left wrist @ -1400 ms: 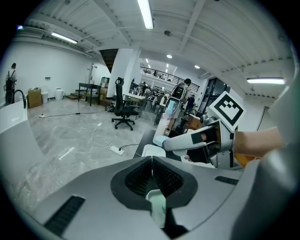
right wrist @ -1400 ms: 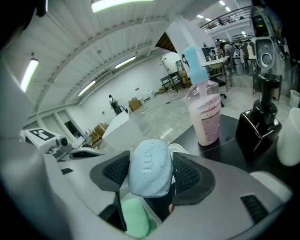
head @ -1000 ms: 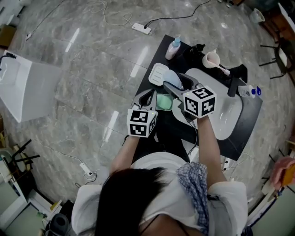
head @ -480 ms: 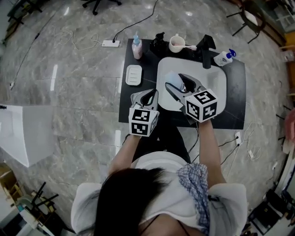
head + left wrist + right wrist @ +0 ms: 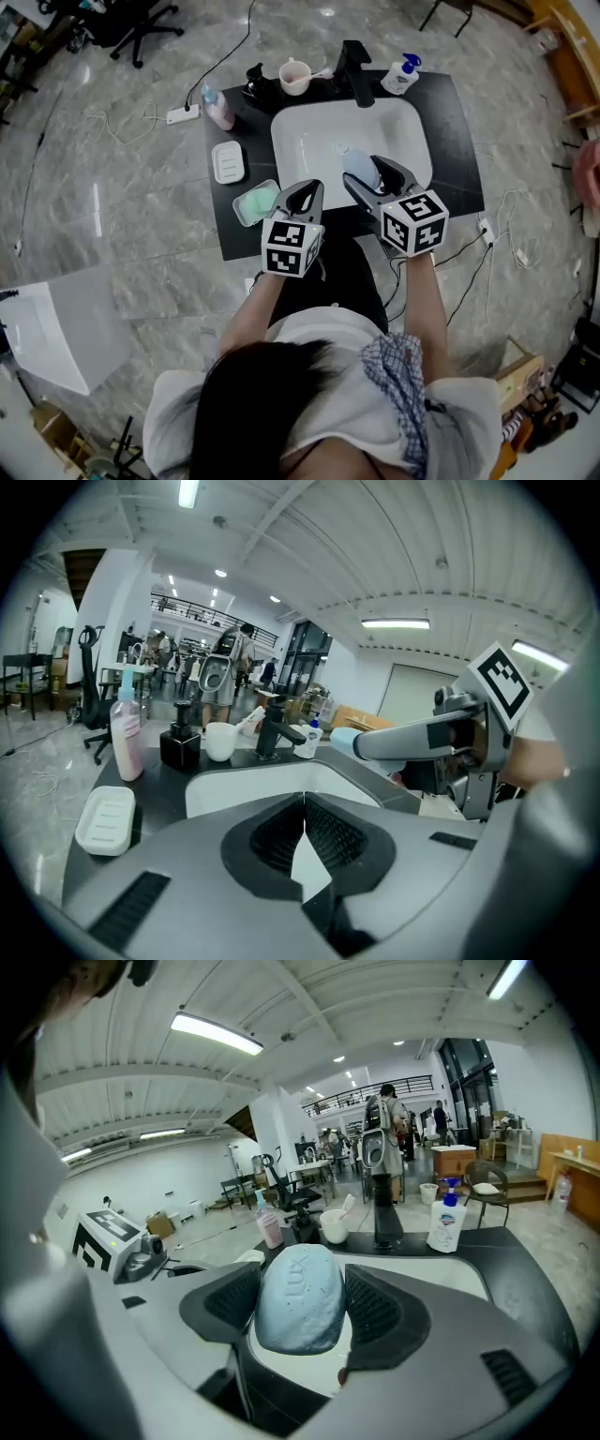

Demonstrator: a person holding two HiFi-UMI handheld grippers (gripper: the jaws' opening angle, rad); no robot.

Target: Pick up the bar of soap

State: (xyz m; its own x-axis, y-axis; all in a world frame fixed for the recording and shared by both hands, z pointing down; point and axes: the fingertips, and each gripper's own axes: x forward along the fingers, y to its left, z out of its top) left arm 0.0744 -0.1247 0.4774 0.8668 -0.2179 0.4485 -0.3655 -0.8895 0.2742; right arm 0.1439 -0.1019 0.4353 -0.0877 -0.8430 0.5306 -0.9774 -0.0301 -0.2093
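The bar of soap is pale blue and oval, stamped LUX, and it hangs over the front part of the white sink. My right gripper is shut on it, one jaw on each long side. In the right gripper view the soap fills the gap between the ribbed pads. My left gripper is shut and holds nothing, hovering over the counter's front edge just left of the sink. In the left gripper view its jaws meet, and the right gripper with the soap shows at right.
On the black counter stand a green-lined dish, a white soap dish, a pink bottle, a black dispenser, a cup, a black faucet and a blue-capped bottle. Cables cross the marble floor.
The head view has swung, so the counter now sits square at the top. The right gripper has carried the soap from beside the dishes to over the sink. The left gripper stays shut.
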